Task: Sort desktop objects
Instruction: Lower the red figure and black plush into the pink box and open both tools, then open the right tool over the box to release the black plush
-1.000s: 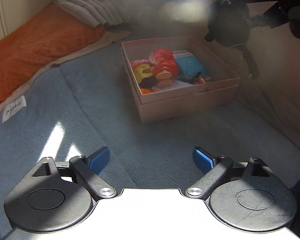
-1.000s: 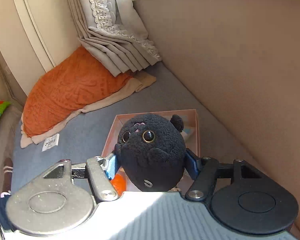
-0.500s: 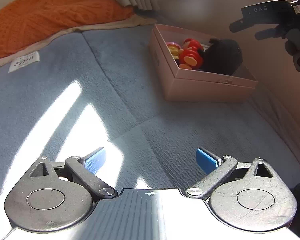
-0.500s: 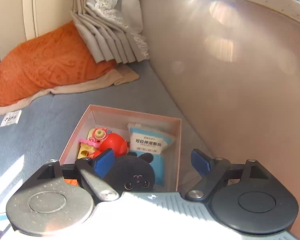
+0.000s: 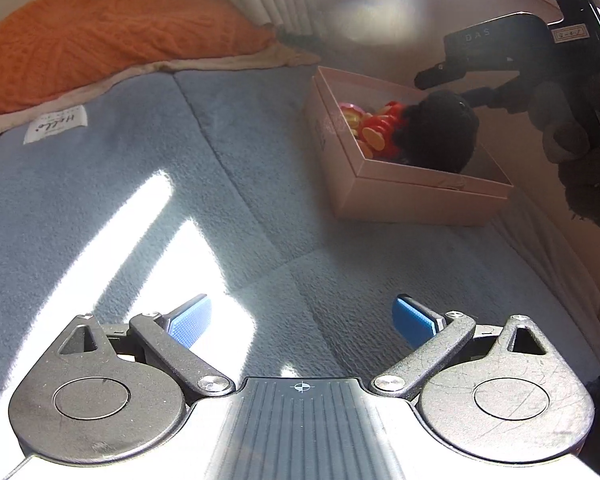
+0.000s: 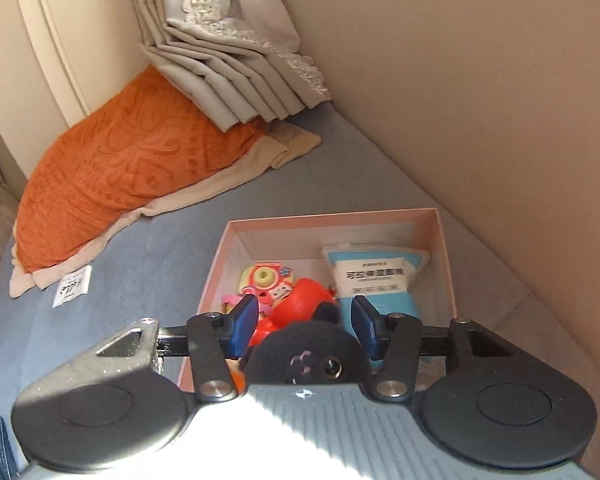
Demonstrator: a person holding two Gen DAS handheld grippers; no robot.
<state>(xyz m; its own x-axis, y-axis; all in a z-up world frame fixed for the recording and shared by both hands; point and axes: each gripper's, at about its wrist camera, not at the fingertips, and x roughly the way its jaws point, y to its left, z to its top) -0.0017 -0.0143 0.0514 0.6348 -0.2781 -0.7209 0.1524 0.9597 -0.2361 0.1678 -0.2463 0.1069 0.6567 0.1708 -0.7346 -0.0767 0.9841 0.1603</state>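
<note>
A pink cardboard box (image 6: 444, 264) stands on the blue blanket next to the beige wall; it also shows in the left wrist view (image 5: 412, 192). In it lie a black plush toy (image 6: 308, 356), a red toy (image 6: 304, 304), a pink toy camera (image 6: 264, 280) and a blue packet (image 6: 376, 280). The plush also shows in the left wrist view (image 5: 440, 132). My right gripper (image 6: 304, 324) is open just above the plush, its pads apart from it. My left gripper (image 5: 300, 320) is open and empty over the blanket, well short of the box.
An orange pillow (image 6: 112, 176) on a beige cloth lies at the back left, folded grey curtains (image 6: 236, 60) behind it. A white label (image 6: 72, 290) lies on the blanket. The beige wall (image 6: 480, 100) runs along the right. Sun patches cross the blanket (image 5: 140, 216).
My right gripper opened and let the black plush drop into the box, then narrowed somewhat above it. My left gripper shifted left and lower, staying open.
</note>
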